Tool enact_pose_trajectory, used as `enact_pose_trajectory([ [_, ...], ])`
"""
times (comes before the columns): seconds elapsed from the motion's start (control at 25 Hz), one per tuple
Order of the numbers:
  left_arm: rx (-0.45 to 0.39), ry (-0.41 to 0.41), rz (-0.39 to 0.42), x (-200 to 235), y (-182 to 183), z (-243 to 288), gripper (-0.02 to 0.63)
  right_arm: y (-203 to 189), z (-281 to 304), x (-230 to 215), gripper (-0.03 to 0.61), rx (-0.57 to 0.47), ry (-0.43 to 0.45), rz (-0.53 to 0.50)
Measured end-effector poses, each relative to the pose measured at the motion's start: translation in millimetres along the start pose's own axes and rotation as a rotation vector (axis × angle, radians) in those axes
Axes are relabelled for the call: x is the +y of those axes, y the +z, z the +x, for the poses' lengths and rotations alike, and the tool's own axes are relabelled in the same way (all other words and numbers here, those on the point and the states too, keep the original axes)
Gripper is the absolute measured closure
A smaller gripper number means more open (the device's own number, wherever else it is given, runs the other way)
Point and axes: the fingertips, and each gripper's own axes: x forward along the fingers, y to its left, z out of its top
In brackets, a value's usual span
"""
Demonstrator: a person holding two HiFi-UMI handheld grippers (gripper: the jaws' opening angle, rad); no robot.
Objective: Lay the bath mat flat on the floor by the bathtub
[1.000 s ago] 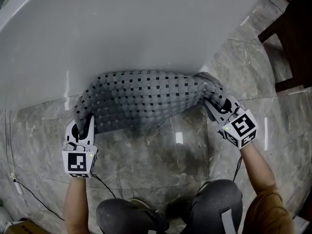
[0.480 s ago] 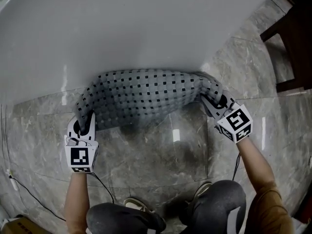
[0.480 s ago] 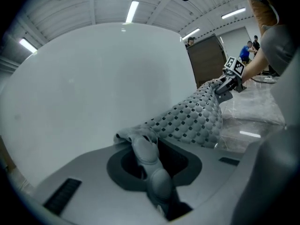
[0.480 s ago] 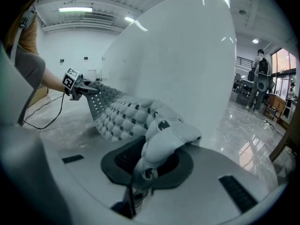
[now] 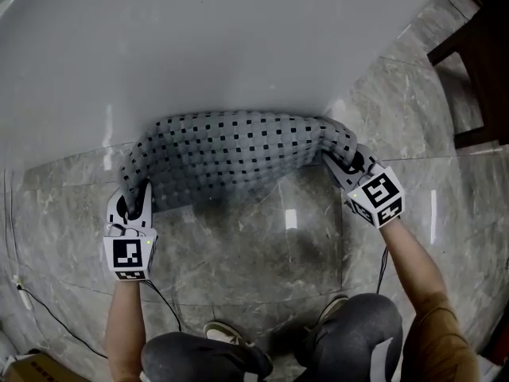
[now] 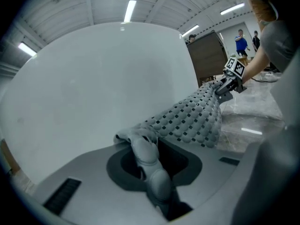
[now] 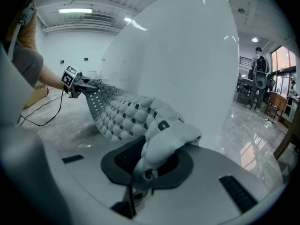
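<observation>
Head view: left gripper (image 5: 132, 204) and right gripper (image 5: 344, 164) jaws each clamp one end of the grey bath mat (image 5: 231, 153). The right gripper has edged slightly toward the left one.

The mat (image 5: 238, 153) is grey and rubbery, covered in rounded bumps with a regular grid of small dark square holes. It is not yet flat: it hangs stretched sideways, its long edge running along the white wall of the bathtub (image 5: 223, 46), sagging slightly in the middle. Each short end is bunched and pinched, one in the left hand-held gripper (image 5: 132, 210), the other in the right hand-held gripper (image 5: 343, 165). Below it lies the glossy grey marble floor (image 5: 254, 245); whether its lower edge touches the floor cannot be told.
</observation>
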Motion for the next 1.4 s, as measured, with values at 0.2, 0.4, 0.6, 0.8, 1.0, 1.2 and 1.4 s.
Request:
enact_pose_trajectory([
  [0.2,0.054,-0.022,-0.079,2,-10,-5,0.541,-2,-6,12,0.525,0.075,0.067,0.003],
  [0.4,0.06,-0.033,-0.149,-6,-16,-19,0.541,-22,-24,33,0.523,0.133,0.167,0.071],
  [0.6,0.085,-0.024,-0.203,-31,-53,-30,0.54,-69,-17,50,0.52,0.147,0.185,0.103],
  [0.8,0.146,-0.059,-0.306,-37,-69,-52,0.535,-87,-29,70,0.503,0.242,0.24,0.185],
  [1.0,0.21,-0.092,-0.364,-48,-90,-66,0.531,-113,-34,83,0.468,0.336,0.306,0.273],
  [1.2,0.287,-0.13,-0.4,-63,-112,-76,0.526,-134,-35,86,0.426,0.43,0.317,0.288],
  [1.4,0.391,-0.135,-0.41,-79,-131,-82,0.525,-158,-35,91,0.373,0.523,0.276,0.252],
])
